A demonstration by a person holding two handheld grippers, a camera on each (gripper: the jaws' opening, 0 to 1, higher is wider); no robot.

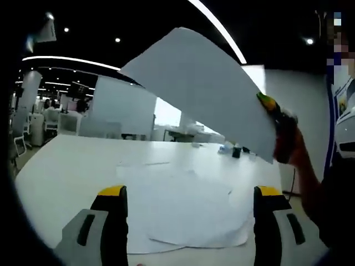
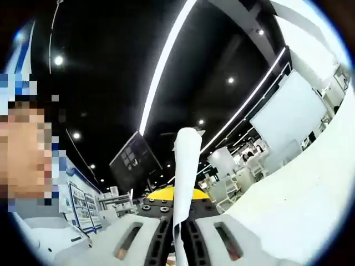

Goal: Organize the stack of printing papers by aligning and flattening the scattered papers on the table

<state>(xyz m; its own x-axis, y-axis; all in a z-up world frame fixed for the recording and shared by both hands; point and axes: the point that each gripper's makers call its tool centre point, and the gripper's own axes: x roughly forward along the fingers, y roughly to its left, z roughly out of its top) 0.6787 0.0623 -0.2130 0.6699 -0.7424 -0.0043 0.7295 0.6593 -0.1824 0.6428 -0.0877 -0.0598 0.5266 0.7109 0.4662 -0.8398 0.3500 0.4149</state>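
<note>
Our right gripper (image 2: 178, 233) has its fingers clamped on one lifted sheet (image 1: 205, 88) by an edge while our left gripper (image 1: 191, 221) hangs with fingers apart over the scattered papers (image 1: 183, 210) on the surface (image 1: 66, 172), so we risk the sheet slipping or creasing.

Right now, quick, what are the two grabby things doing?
Left gripper: open, holding nothing, hovering over the papers on the table.
Right gripper: fingers shut on a sheet of paper, lifted up in the air.

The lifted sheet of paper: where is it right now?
The lifted sheet is held up in the air by the right hand-held gripper, above the scattered papers on the white table, at upper right of the left gripper view.
</note>
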